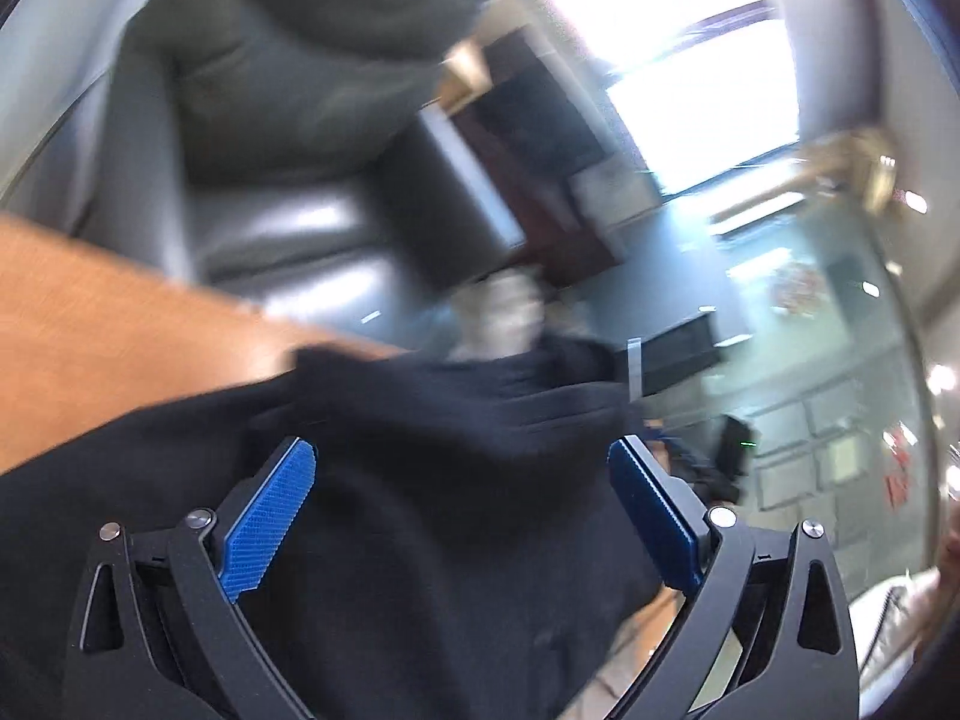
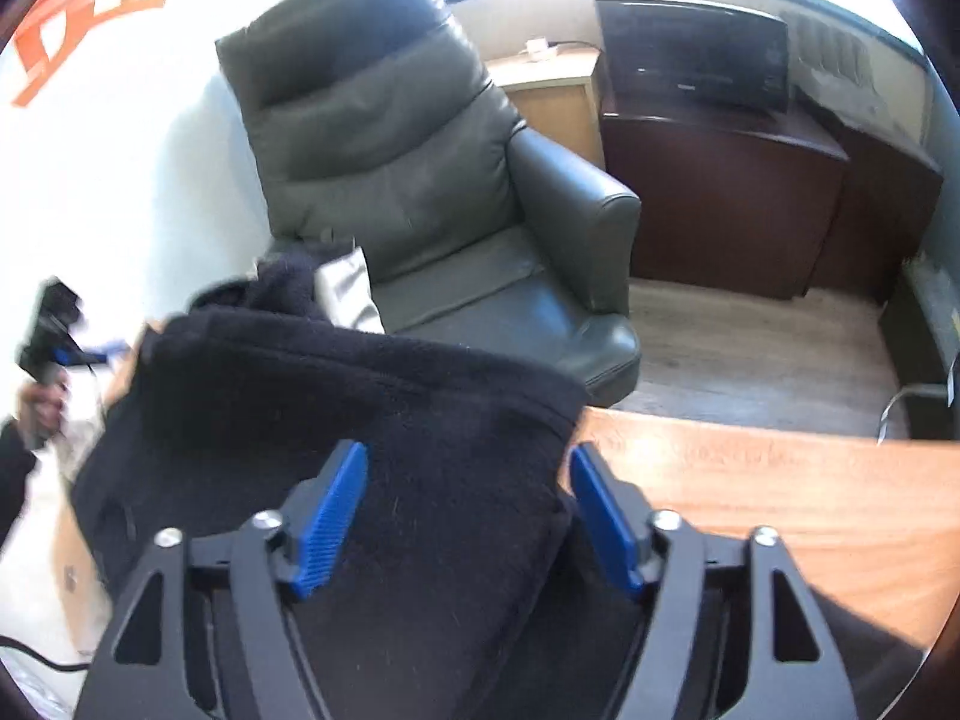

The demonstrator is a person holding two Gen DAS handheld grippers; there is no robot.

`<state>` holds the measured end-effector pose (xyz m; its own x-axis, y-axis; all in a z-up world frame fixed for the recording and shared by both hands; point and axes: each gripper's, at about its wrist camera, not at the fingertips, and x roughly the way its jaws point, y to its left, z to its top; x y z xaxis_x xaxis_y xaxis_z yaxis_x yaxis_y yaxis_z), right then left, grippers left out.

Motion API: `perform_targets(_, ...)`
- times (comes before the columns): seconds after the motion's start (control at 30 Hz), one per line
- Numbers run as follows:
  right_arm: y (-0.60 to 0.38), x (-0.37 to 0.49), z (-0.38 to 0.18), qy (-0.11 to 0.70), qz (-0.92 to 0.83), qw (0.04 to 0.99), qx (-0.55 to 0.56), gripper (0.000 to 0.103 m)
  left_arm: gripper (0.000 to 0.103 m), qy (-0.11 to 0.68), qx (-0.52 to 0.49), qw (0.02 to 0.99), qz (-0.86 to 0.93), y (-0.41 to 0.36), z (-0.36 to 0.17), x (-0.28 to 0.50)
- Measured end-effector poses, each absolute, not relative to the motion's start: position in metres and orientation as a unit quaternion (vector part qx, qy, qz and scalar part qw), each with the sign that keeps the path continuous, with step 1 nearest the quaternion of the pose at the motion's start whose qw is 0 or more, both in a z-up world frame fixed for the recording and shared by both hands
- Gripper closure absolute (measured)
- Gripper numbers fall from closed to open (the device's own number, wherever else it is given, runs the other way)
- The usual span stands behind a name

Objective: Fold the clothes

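The dark fleece garment point(image 2: 360, 420) lies bunched on the wooden table point(image 2: 780, 480), spreading under and between both tongs. The right tongs point(image 2: 468, 480) and left tongs point(image 1: 462, 474) gape wide, gripping nothing. I'd pinch one clean edge each, then lift evenly

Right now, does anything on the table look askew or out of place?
Yes: the dark fleece garment lies bunched, its far edge hanging off the wooden table toward the armchair. Nothing looks spilled or damaged.

You had a plain black fleece garment point(image 2: 372, 420) on an orange-brown wood-grain bench point(image 2: 780, 480), beside a grey-green leather armchair point(image 2: 384, 138).
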<state>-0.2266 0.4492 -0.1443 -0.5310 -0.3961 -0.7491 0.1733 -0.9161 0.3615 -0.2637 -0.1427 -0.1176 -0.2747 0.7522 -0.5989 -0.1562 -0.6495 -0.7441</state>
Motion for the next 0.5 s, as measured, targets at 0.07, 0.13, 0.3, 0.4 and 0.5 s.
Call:
perform_targets(0.07,0.461,-0.231,-0.145,-0.147,-0.86,0.157,0.462,0.02,0.004,-0.294,-0.528,0.285,0.744,-0.155,-0.136,-0.267)
perform_targets(0.13,0.468,-0.24,-0.155,-0.182,-0.846,0.16,0.475,0.02,0.004,-0.307,-0.525,0.285,0.741,-0.16,-0.145,-0.27)
perform_targets(0.3,0.457,-0.251,-0.161,-0.202,-0.832,0.202,0.476,0.075,0.004,-0.304,-0.539,0.303,0.725,-0.146,-0.159,-0.284)
perform_targets(0.4,0.446,-0.249,-0.157,-0.195,-0.834,0.218,0.468,0.087,0.011,-0.288,-0.542,0.329,0.717,-0.128,-0.156,-0.283)
perform_targets(0.5,0.452,-0.243,-0.145,-0.199,-0.842,0.219,0.451,0.089,0.04,-0.269,-0.553,0.324,0.719,-0.126,-0.157,-0.287)
